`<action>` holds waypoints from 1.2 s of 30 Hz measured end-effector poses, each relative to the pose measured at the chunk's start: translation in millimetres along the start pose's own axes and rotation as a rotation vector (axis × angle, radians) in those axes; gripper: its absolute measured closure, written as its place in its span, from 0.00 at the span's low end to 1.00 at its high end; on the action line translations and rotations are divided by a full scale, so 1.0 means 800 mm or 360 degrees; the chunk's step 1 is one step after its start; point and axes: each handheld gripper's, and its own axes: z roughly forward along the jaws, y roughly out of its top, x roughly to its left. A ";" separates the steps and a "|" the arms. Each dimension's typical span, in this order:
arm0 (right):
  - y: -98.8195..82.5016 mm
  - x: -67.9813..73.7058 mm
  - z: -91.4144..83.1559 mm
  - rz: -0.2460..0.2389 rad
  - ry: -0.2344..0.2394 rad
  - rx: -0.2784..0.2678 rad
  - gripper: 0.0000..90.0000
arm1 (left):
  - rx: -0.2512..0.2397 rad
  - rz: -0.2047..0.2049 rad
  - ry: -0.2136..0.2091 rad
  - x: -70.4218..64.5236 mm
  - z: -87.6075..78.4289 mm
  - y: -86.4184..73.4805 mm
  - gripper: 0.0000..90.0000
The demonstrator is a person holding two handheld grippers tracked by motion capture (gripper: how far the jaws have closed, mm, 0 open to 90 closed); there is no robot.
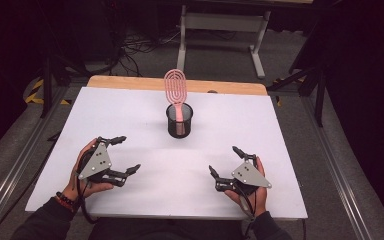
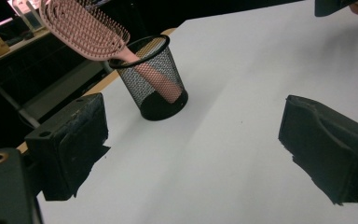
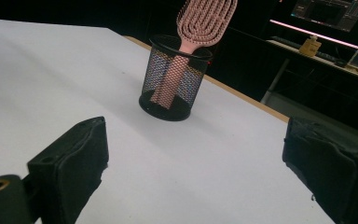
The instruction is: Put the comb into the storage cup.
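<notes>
Pink brush (image 1: 175, 90) upright in mesh cup (image 1: 179, 121), both hand-held grippers wide apart

Pink hairbrush (image 1: 175, 89), black mesh cup (image 1: 179, 121), white table (image 1: 260, 125)

surfaces and finishes, as i see them

i'm looking at a matt white table top (image 1: 130, 115), smooth and papery, with a bare strip of pale wood (image 1: 130, 83) along its far edge. the cup (image 1: 179, 120) is black wire mesh, fine weave, with a smooth round metal rim. the brush (image 1: 175, 89) in it looks like pink plastic, dull sheen, ribbed with stubby bristles. my left gripper (image 1: 122, 154) has matt black jaws, pads rough and ragged at the edges, under a flat grey metal-looking plate. right gripper (image 1: 225, 160) has the same scuffed black pads and grey plate. a brassy ring glints low in both gripper views.
</notes>
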 end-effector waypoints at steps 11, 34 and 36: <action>0.001 0.003 0.001 -0.0026 0.0010 0.0008 0.08 | 0.0038 -0.0011 0.0036 -0.001 -0.014 -0.020 0.10; -0.001 -0.001 -0.001 -0.0009 0.0001 0.0011 0.08 | 0.0146 -0.0252 0.0089 0.003 -0.032 -0.068 0.04; -0.002 -0.002 0.000 -0.0006 -0.0003 0.0015 0.07 | 0.0142 -0.0244 0.0103 0.001 -0.032 -0.066 0.04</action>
